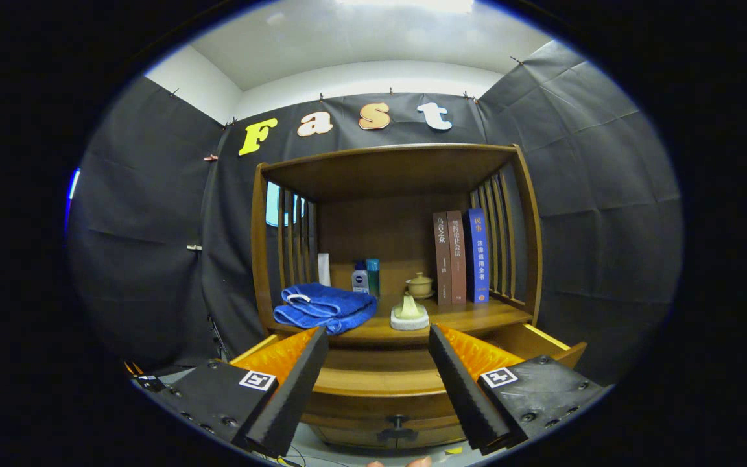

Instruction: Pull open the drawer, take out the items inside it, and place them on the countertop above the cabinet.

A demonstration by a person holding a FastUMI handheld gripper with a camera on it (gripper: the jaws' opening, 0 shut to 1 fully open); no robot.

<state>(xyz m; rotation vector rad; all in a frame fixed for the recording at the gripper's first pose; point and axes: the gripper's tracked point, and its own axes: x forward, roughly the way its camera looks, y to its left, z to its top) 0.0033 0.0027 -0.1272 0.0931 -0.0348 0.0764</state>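
The wooden cabinet's drawer [380,384] stands pulled out toward me, with its black knob [398,428] low between my fingers. Its side walls show behind each finger; what shows of its inside between the fingers is bare wood. My gripper [379,333] is open and holds nothing, its tips level with the front edge of the countertop [477,318]. A folded blue towel [325,308] lies on the countertop just beyond the left finger. A cream-coloured piece on a white dish [409,313] sits just beyond the right fingertip.
Further back on the countertop stand a white tube [323,269], two small bottles [366,277], a lidded cup [419,285] and three upright books [459,256]. Slatted sides and a wooden roof [386,165] enclose that space. A person's fingertips [399,462] show below the knob.
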